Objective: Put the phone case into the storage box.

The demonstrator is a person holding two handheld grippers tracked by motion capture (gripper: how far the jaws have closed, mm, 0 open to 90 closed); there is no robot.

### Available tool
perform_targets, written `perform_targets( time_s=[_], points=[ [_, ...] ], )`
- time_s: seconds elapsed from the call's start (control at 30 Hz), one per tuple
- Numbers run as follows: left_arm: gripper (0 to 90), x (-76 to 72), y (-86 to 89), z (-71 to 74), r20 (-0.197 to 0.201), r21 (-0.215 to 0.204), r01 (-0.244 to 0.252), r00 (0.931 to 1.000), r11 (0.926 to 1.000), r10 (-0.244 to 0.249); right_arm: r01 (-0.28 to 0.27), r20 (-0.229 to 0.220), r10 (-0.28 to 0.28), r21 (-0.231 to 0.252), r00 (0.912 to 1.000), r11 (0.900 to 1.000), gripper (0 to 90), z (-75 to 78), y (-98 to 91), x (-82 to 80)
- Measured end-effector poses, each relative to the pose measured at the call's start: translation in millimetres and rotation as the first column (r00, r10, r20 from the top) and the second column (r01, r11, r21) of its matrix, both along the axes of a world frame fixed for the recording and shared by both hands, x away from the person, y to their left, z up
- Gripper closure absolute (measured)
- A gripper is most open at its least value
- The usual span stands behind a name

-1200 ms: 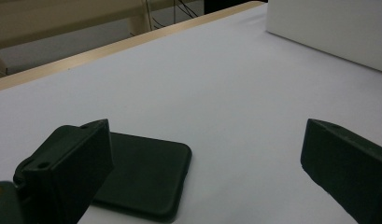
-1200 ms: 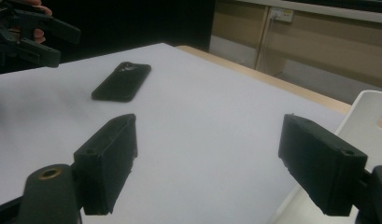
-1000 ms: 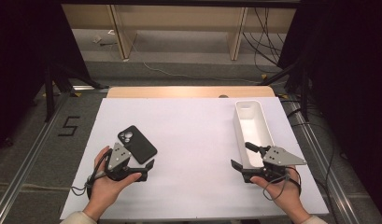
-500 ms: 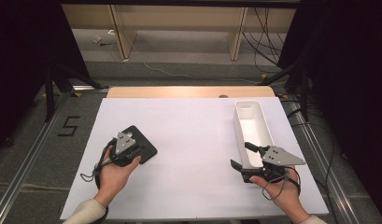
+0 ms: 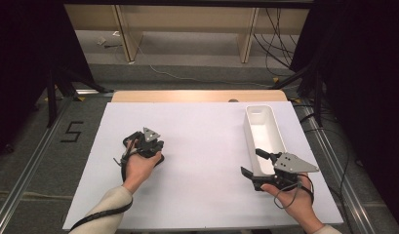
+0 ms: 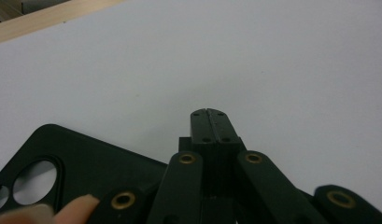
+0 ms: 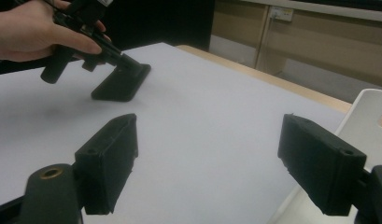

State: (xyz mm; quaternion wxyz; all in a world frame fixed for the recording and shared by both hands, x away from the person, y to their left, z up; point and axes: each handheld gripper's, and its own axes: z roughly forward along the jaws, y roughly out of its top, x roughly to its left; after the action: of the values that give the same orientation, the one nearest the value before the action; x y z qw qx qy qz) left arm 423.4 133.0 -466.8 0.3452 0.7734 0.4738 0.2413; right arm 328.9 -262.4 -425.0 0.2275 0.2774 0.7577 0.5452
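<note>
A black phone case (image 6: pixel 86 158) with camera cut-outs lies flat on the white table (image 5: pixel 207 146). My left gripper (image 6: pixel 210 114) is shut, jaws pressed together with nothing between them, and pointed down over the case. From the right gripper view, the left gripper (image 7: pixel 128 63) has its tip down at the case (image 7: pixel 121 84). In the high view the left hand and gripper (image 5: pixel 149 139) cover most of the case. My right gripper (image 5: pixel 254 163) stands open and empty at the near end of a white bin (image 5: pixel 272 141).
The long white bin (image 7: pixel 366 116) is empty and lies lengthwise at the table's right side. A wooden strip (image 5: pixel 197 96) runs along the table's far edge. Metal rails flank the table, and cables lie on the floor beyond.
The left hand has moved forward onto the phone case, and its jaws have gone from wide open to shut. The right hand has kept still.
</note>
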Motion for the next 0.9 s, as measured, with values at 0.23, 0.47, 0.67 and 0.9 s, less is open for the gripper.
perform_targets(
  time_s=[0.23, 0.47, 0.67, 0.9],
  points=[
    [89.7, 11.2, -6.4, -13.6, -0.042, 0.036, -0.022, 0.9988, 0.9991, 0.023, -0.002, 0.0, 0.002, -0.002, 1.0, 1.0, 21.4, 0.0, 0.2, 0.0],
    [89.7, 11.1, -11.1, -21.0, -0.08, 0.059, -0.005, 0.9967, 0.9983, 0.01, -0.005, 0.001, 0.005, -0.005, 1.0, 1.0, 21.4, -0.2, 0.8, 0.0],
    [89.7, 9.5, -11.3, -22.3, -0.091, 0.076, 0.004, 0.9959, 0.9971, 0.003, -0.009, -0.005, 0.009, -0.008, 1.0, 0.9999, 21.5, -0.4, 0.9, -0.1],
    [89.7, 3.2, -9.3, -20.0, -0.118, 0.084, 0.016, 0.993, 0.9963, -0.006, -0.009, -0.005, 0.009, -0.009, 0.9999, 0.9999, 21.8, -0.5, 1.2, -0.2]
  ],
)
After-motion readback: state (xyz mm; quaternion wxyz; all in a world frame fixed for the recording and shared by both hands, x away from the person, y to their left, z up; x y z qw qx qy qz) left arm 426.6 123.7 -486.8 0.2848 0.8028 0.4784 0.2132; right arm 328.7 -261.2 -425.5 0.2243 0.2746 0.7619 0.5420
